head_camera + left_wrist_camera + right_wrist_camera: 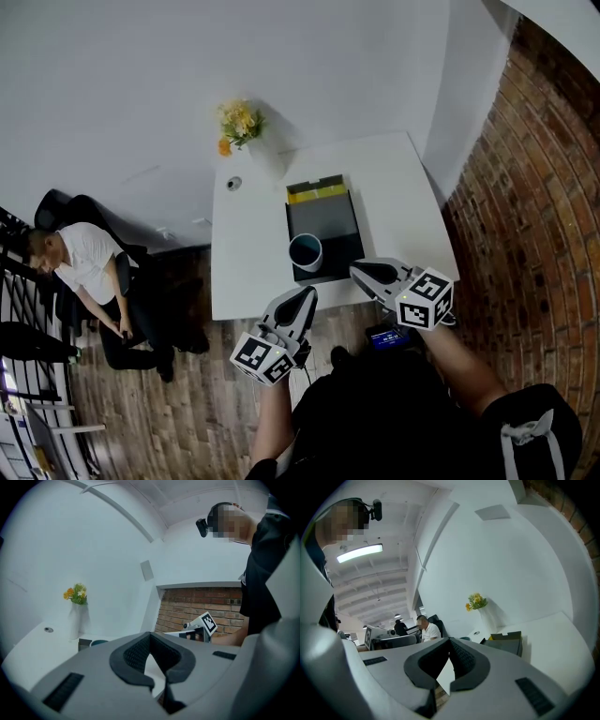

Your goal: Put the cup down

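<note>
The teal cup [306, 251] stands upright on the front left corner of a dark tray [326, 217] on the white table [253, 253]. No gripper touches it. My left gripper [307, 294] hovers just in front of the table's near edge, shut and empty, with its tips pointing at the cup. To the right of the cup, over the table's front edge, my right gripper [359, 271] is also shut with nothing in it. In the left gripper view the jaws [150, 634] meet, and the cup's rim [98, 642] shows beyond them at the left. The right gripper view shows closed jaws [450, 640] and the tray [506, 644].
A vase of yellow flowers [242, 122] and a small round object [233, 184] sit at the table's far left. Yellow items [316, 190] lie at the tray's far end. A seated person [84, 262] is at the left. A brick wall [525, 187] runs along the right.
</note>
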The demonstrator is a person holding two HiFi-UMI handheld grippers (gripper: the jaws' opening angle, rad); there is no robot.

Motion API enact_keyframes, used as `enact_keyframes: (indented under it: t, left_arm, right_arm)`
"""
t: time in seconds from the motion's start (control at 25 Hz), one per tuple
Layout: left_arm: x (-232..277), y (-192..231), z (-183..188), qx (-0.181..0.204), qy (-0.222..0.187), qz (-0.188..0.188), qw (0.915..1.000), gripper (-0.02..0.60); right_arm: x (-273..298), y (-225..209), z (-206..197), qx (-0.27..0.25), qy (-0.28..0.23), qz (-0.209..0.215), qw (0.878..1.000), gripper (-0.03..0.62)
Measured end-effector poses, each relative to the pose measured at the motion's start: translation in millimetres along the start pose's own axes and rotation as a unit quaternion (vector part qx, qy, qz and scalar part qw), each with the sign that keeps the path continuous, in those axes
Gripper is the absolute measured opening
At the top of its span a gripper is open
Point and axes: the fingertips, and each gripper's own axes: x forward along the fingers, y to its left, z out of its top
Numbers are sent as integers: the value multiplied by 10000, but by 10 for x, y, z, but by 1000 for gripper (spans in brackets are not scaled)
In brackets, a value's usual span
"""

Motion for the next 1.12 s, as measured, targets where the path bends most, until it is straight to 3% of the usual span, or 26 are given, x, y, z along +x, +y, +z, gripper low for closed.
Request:
enact_keyframes:
  t: [1.12]
  left_arm:
    - [-4,132,-31,-156,-5,83,9998,8]
  right_arm:
    - [201,14,-36,-145,177,107,9997,12]
